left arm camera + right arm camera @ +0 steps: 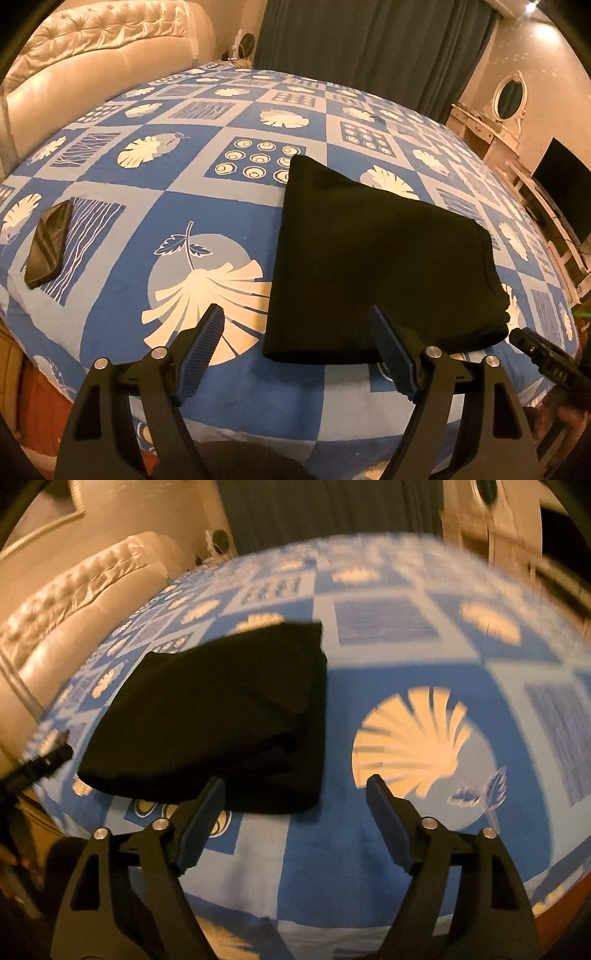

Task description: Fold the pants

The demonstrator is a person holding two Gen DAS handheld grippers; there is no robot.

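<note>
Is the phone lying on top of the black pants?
No, the phone lies on the blue bedspread far to the left, well apart from the folded black pants.

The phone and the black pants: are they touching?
Apart. The left wrist view shows the phone far left of the folded pants, with patterned bedsheet between them.

Left hand-held gripper (297, 334), matte black arms, ribbed blue finger pads (201, 354), silver screws, right hand-held gripper (295, 805) seemingly identical, blurred

Folded pants (373, 266) on bed (207, 206), phone (48, 243) well left, headboard (92, 62) behind
</note>
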